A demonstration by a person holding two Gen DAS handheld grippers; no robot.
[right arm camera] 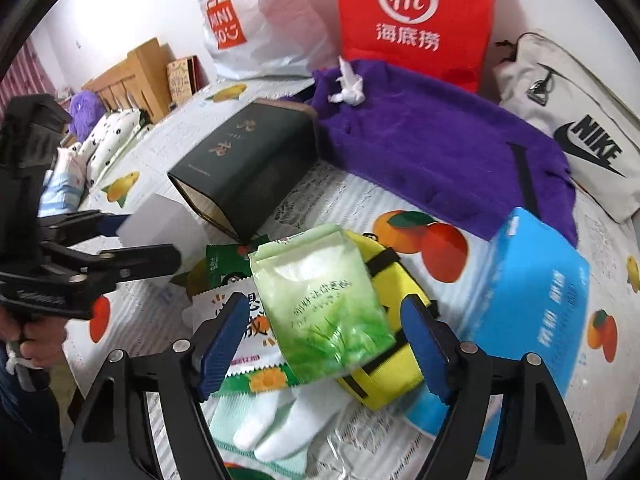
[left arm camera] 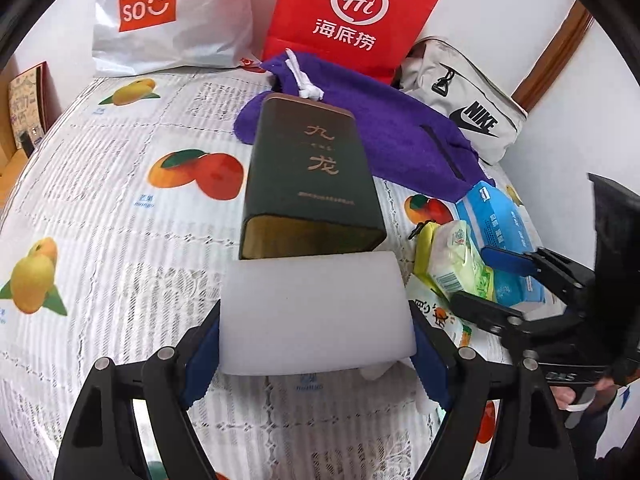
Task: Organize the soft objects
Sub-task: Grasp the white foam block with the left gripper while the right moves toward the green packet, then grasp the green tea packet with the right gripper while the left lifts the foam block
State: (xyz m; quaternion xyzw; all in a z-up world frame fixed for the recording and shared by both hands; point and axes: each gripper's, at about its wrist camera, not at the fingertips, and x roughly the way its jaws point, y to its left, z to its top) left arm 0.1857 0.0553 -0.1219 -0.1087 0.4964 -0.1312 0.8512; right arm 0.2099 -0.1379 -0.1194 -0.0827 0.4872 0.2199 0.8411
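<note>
Standing on a table under a fruit-printed cloth [left arm camera: 120,208], a dark green box [left arm camera: 308,184] serves as the middle of everything here. It lies on its broad side, its long axis running from the near edge toward the far wall, its open brown end facing the near side. Right at that open end sits a white foam block [left arm camera: 316,316], touching the box. The left gripper [left arm camera: 316,340] clamps the block by its two short sides, blue pads pressed flat against it, so the block's long axis runs crosswise to the box.

Beyond the far end of the box lies a purple cloth pouch [left arm camera: 400,132] with a white drawstring, stretched out slantwise toward the right. Behind it a red paper bag [left arm camera: 356,12] and a white shopping bag [left arm camera: 172,12] stand against the wall, and a grey sports bag [left arm camera: 472,108] rests to their right.

To the right of the box is a heap of soft things: a green tissue pack [right arm camera: 328,300] lying on a yellow pouch [right arm camera: 392,360], a blue tissue pack [right arm camera: 528,300] further right, a snack packet [right arm camera: 248,332] and white gloves [right arm camera: 280,428] nearer. The right gripper [right arm camera: 328,344] hangs over the green pack with jaws spread on either side of it, pads clear of it, gripping nothing. The pack's long axis points slantwise away from the gripper, toward the box.
</note>
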